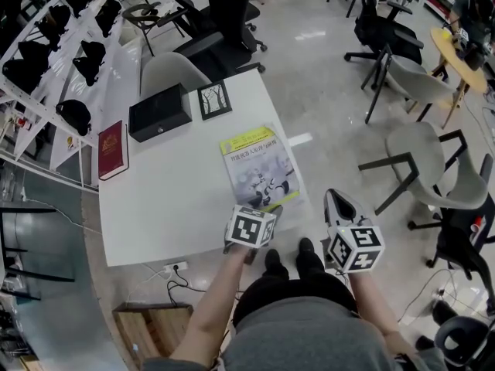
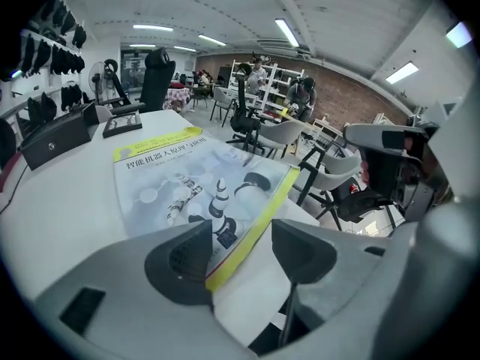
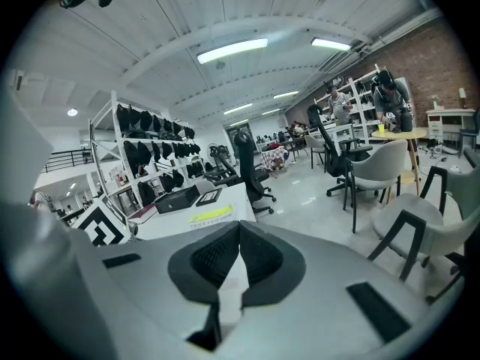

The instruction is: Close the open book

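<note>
The book [image 1: 257,166] lay closed, cover up, on the white table [image 1: 170,199], near the table's edge closest to the person. The left gripper [image 1: 271,211] stood at the book's near corner with its jaws spread and released. The yellow edge of the book ran between them, and one pad possibly rested on the cover, though contact could not be confirmed. The right gripper [image 1: 334,199] was held off the table to the right, jaws clenched together on nothing. A black box [image 1: 160,112] and a red book [image 1: 112,149] lay farther back.
</note>
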A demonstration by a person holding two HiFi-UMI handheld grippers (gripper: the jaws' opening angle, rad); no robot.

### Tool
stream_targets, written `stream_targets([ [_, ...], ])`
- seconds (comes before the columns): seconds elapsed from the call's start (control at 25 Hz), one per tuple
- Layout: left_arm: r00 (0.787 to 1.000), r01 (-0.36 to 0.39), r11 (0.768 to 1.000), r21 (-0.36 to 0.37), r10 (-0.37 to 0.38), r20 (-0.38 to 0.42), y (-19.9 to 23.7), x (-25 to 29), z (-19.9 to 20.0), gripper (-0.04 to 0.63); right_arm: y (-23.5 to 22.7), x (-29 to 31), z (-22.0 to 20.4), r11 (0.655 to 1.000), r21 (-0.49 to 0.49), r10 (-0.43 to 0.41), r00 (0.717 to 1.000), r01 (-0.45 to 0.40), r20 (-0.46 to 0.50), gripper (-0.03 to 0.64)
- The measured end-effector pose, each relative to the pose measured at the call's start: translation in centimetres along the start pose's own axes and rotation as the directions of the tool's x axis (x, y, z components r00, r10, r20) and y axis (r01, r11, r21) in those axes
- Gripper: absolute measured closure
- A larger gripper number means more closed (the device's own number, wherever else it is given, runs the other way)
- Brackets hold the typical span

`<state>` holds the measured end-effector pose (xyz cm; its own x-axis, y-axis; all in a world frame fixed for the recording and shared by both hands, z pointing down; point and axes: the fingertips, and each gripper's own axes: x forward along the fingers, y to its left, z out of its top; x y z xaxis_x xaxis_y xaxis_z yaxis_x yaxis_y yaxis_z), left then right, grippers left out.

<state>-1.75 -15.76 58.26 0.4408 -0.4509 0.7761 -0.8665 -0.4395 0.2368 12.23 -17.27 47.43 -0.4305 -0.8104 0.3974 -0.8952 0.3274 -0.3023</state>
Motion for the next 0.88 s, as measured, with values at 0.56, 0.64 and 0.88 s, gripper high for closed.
stream_targets([
  [0.56, 0.980, 0.031, 0.999, -0.026, -0.025, 0.198, -1.4, -3.6, 4.5, 0.351, 0.1, 0.1, 0.6, 1.000, -0.011, 0.017, 1.000, -0.017, 0.010, 0.614],
  [0.64, 0.970, 0.023, 0.999, -0.029, -0.016, 0.241, -1.4, -4.3, 5.5, 0.353, 0.2, 0.1, 0.7, 1.000, -0.013, 0.023, 1.000, -0.023, 0.013, 0.614],
  [0.88, 0.931, -0.056, 0.998, -0.041, 0.067, 0.358, -0.3, -6.7, 7.7, 0.417, 0.7, 0.1, 1.4, 0.999, -0.024, 0.043, 0.999, -0.043, 0.020, 0.613],
])
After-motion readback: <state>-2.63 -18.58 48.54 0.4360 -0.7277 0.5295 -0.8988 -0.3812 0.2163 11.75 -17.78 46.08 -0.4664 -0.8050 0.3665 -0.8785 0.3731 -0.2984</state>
